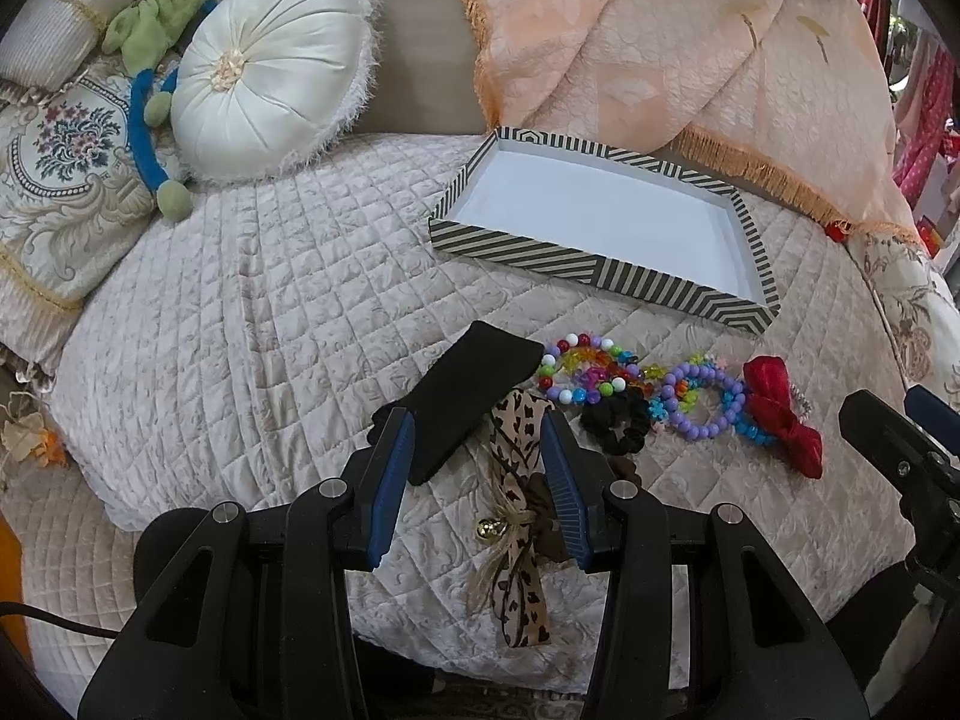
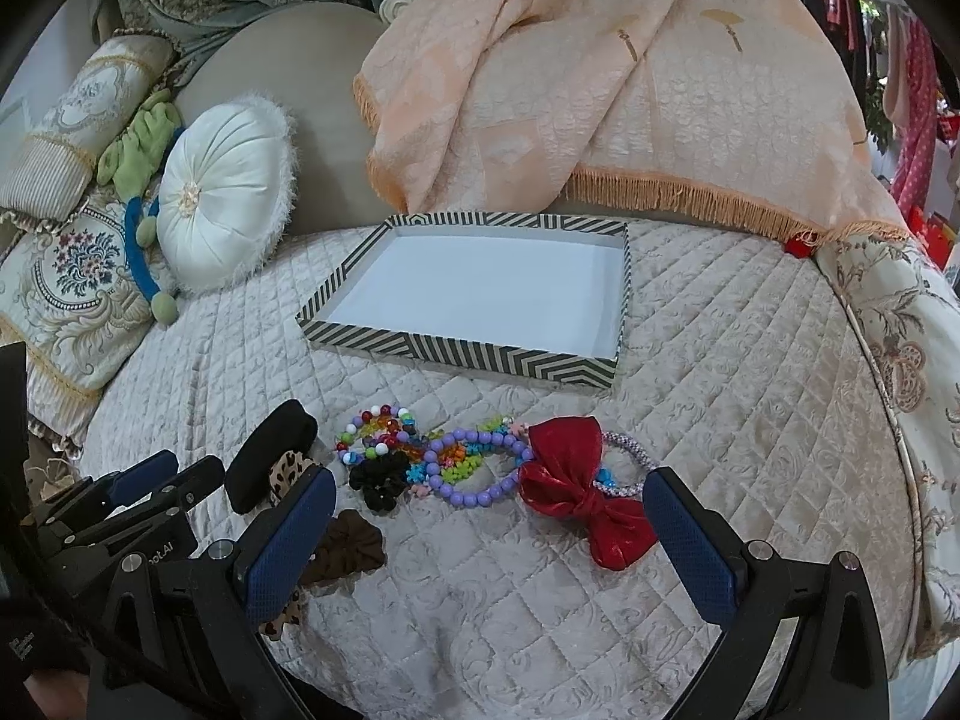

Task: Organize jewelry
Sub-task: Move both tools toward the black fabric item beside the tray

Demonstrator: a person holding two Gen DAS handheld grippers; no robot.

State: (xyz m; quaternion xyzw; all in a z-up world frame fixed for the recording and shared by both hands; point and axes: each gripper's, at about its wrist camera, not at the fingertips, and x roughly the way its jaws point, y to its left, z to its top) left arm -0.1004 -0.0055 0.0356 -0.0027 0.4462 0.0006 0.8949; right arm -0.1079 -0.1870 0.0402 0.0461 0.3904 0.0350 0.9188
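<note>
A striped tray [image 1: 516, 249] [image 2: 462, 357] with a white, bare inside lies on the quilted bed. In front of it lie a black band [image 1: 474, 396] [image 2: 270, 456], a leopard-print bow [image 1: 516, 480], bead bracelets [image 1: 702, 396] [image 2: 474, 462], a black scrunchie [image 1: 618, 420] [image 2: 375, 480], a brown scrunchie [image 2: 348, 546] and a red bow [image 1: 780, 414] [image 2: 576, 492]. My left gripper [image 1: 477, 420] is open around the leopard-print bow. My right gripper [image 2: 489, 486] is open, with the red bow and bracelets between its fingers.
A round white cushion [image 1: 270, 72] [image 2: 222, 192], a green plush toy [image 1: 162, 18] and embroidered pillows [image 1: 66, 174] sit at the left. A peach fringed throw [image 1: 690, 60] [image 2: 600, 90] hangs behind the tray. The other gripper shows at the right edge of the left wrist view [image 1: 900, 450].
</note>
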